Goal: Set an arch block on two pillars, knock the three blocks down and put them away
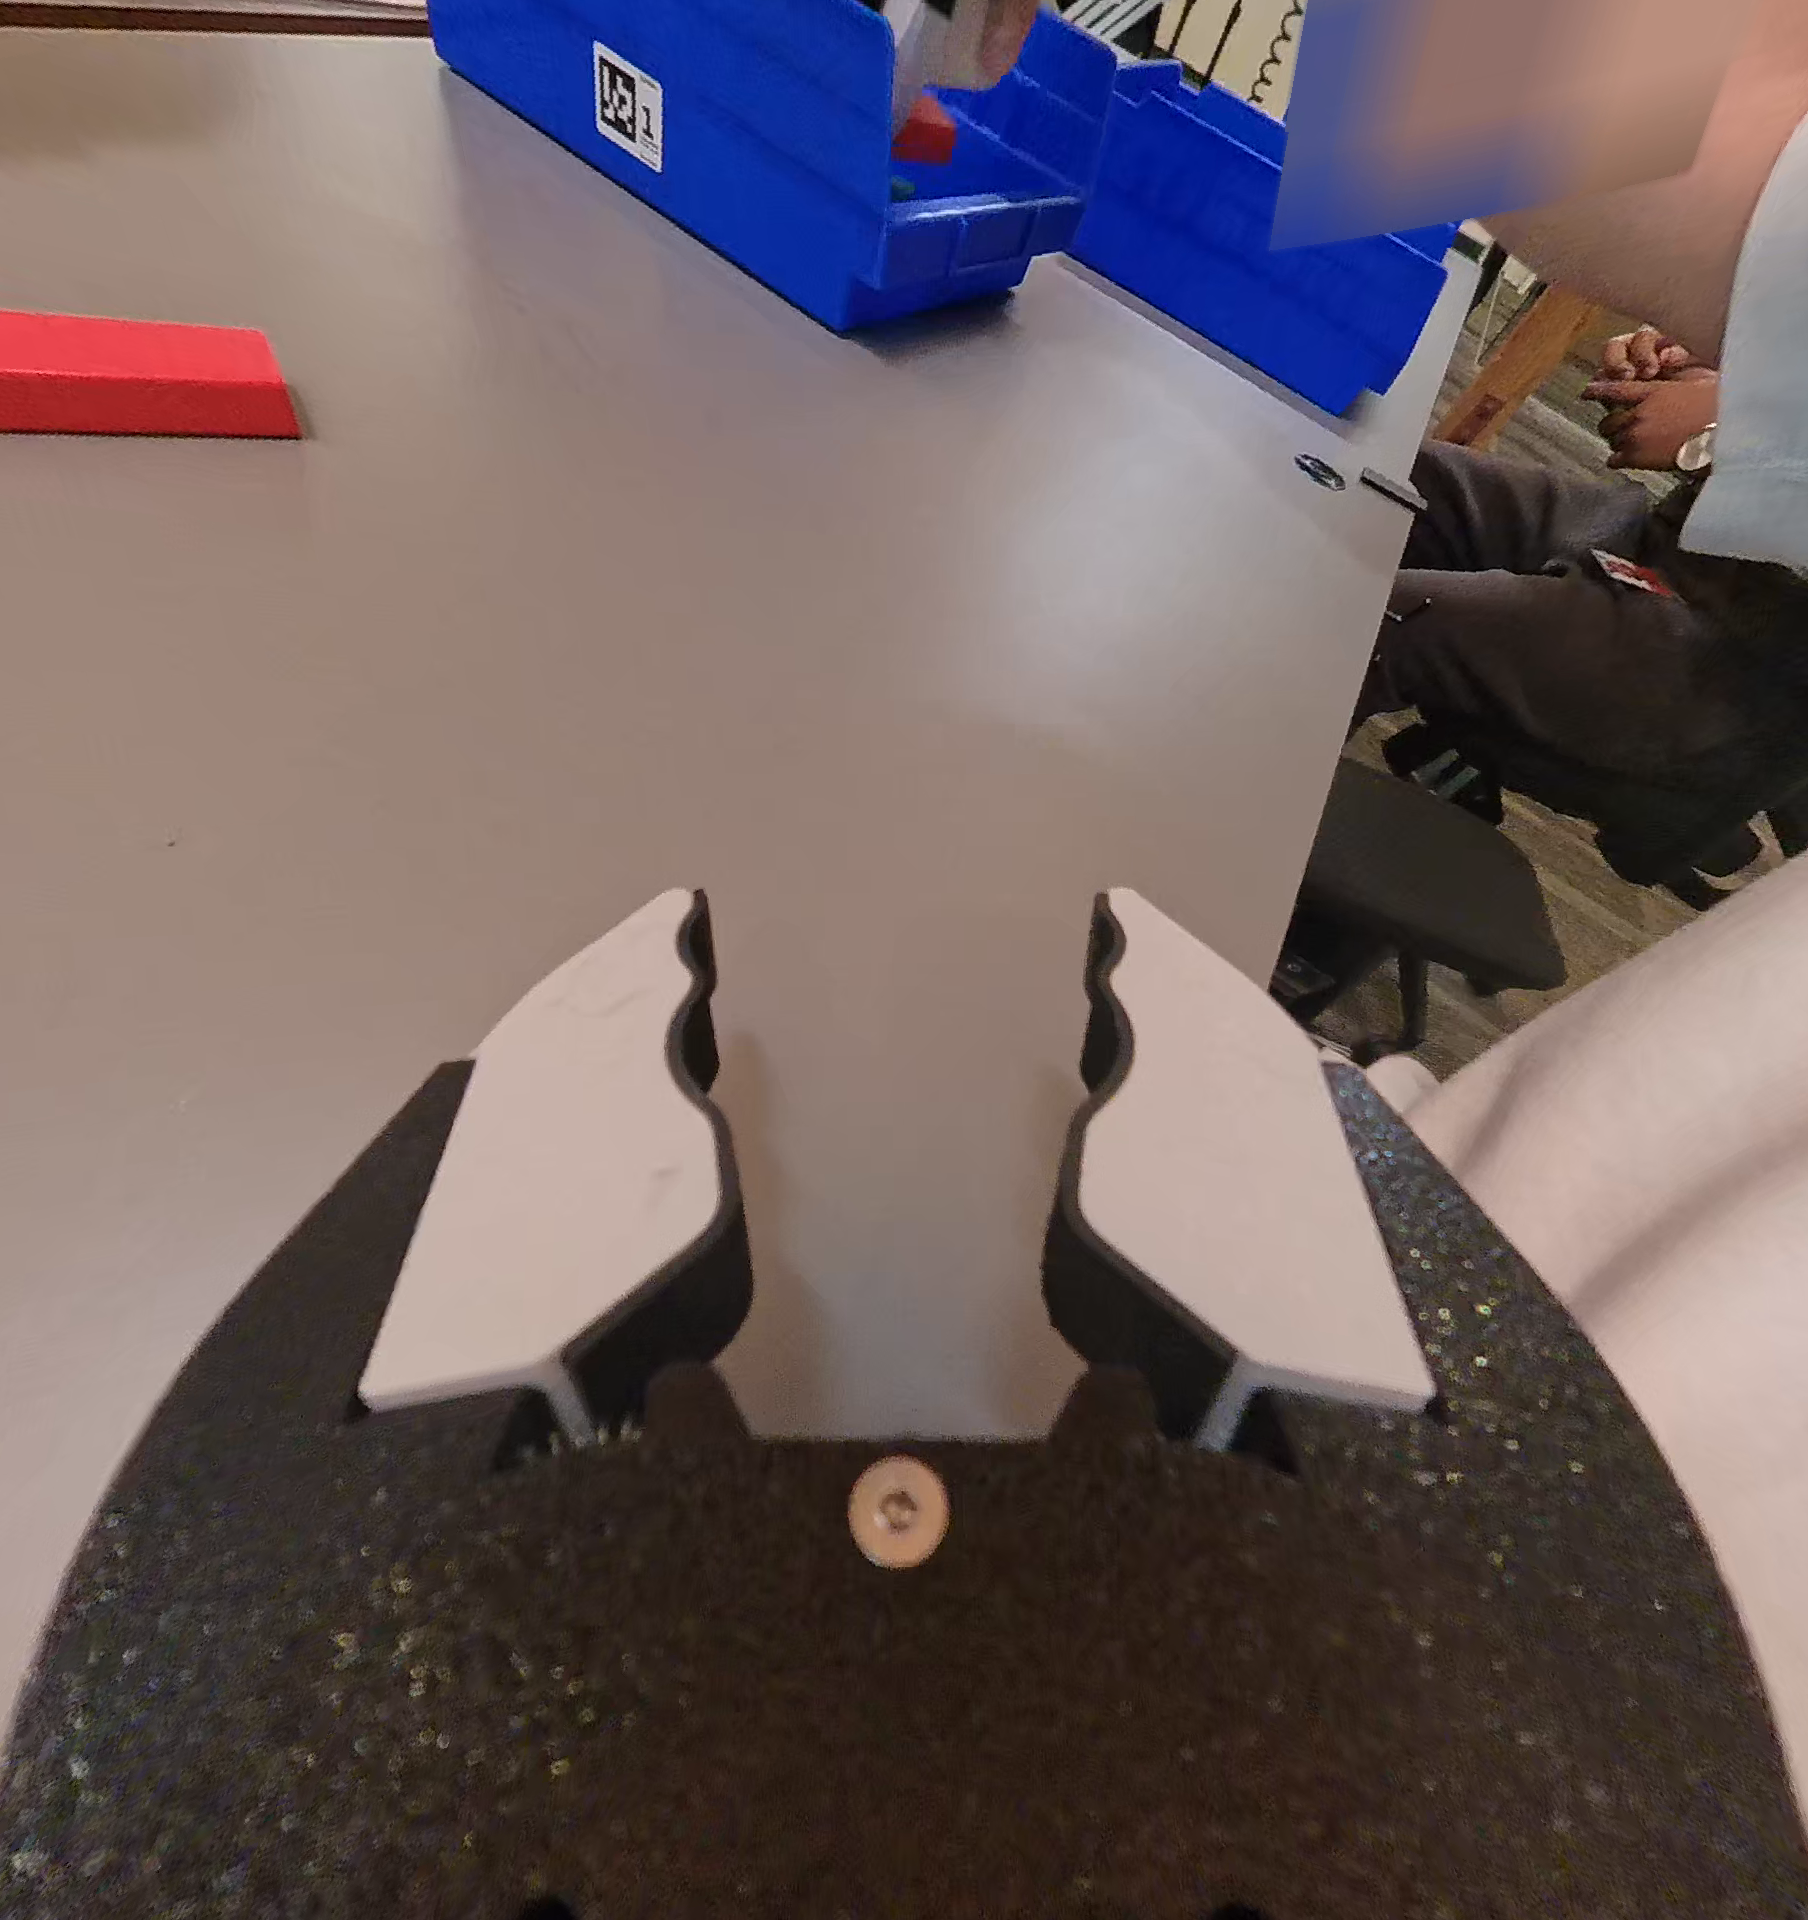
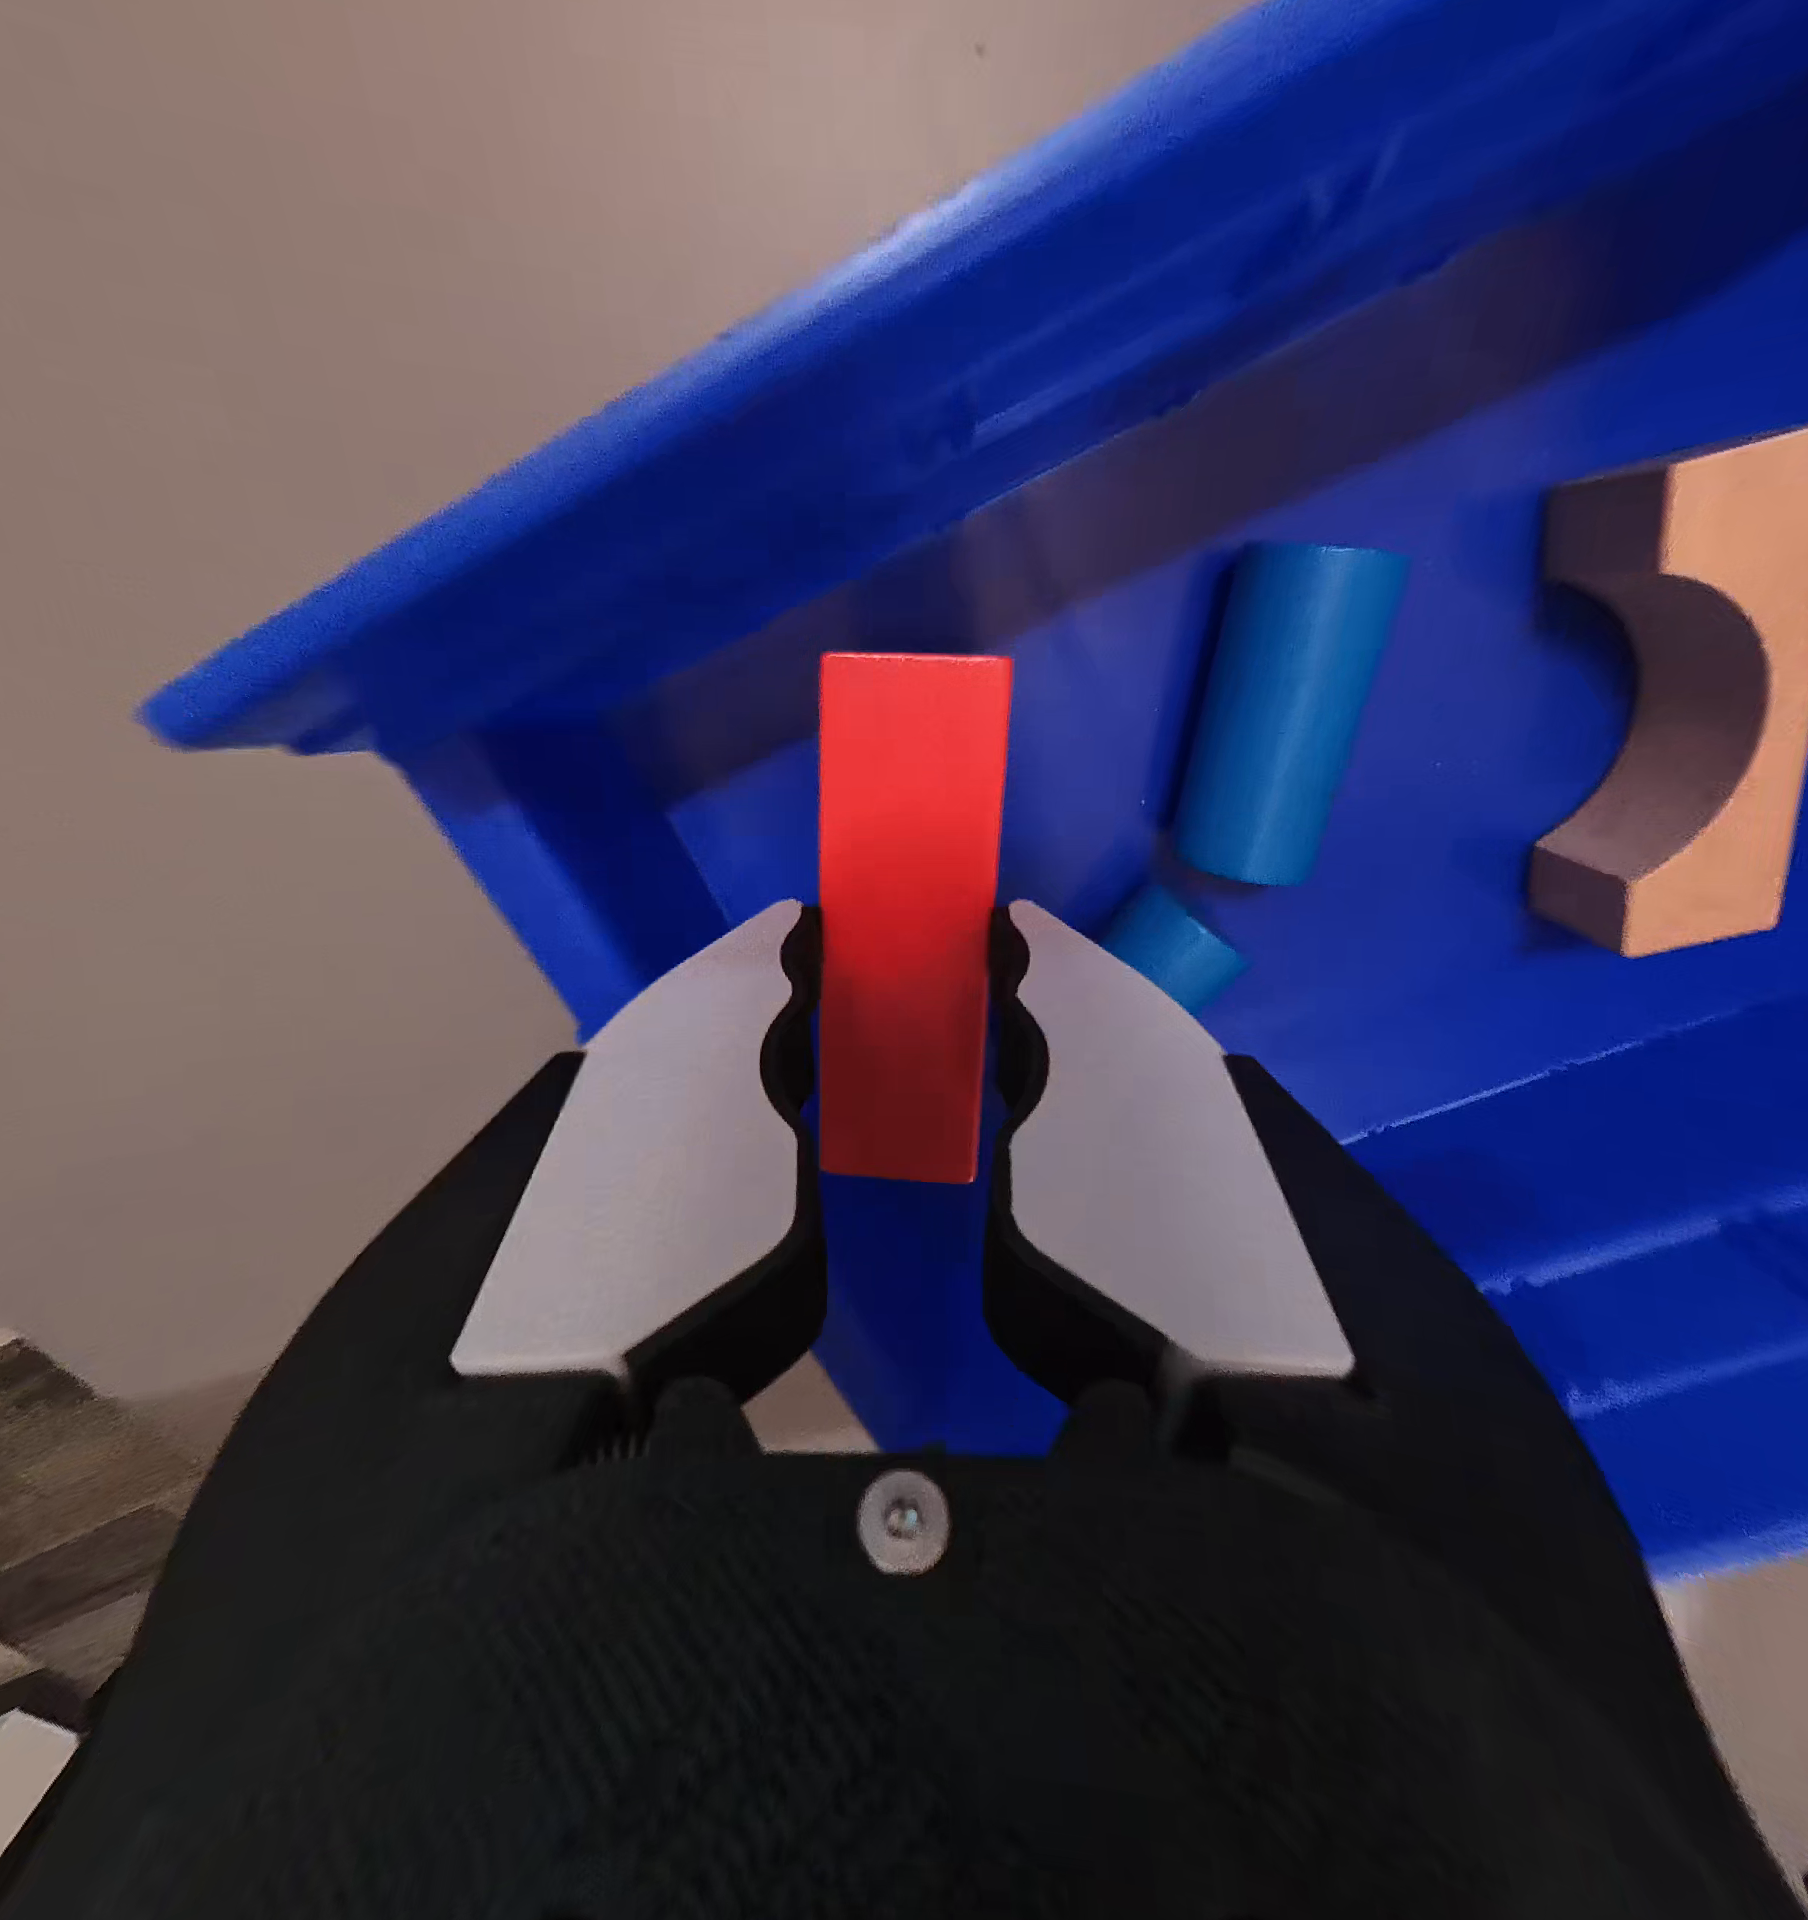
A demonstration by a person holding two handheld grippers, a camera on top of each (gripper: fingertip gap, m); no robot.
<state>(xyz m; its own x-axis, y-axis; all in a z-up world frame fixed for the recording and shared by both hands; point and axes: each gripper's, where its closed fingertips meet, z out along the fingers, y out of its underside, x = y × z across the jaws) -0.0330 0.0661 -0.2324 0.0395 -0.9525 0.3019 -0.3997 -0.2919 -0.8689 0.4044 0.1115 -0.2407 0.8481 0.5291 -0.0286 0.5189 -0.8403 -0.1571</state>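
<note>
Right gripper (image 2: 905, 904): jaws closed on a red rectangular block (image 2: 910, 914), gripped on its long sides, held over the blue bin (image 2: 1087, 364) at frame centre. In the bin, right of frame: a large blue cylinder (image 2: 1284, 717), a smaller blue cylinder (image 2: 1170, 951), a tan arch block (image 2: 1710, 707).

Left gripper (image 1: 902, 904): jaws wide apart, empty, above bare grey worktop (image 1: 671, 623). Red flat block (image 1: 110, 374) at left edge. Blue bin (image 1: 775, 177) with square marker sticker (image 1: 628, 120), top centre.

You work in an office: grey counter (image 1: 671, 623), black swivel chair (image 1: 1419, 894), seated person (image 1: 1606, 665) right of your left claw (image 1: 902, 914).
</note>
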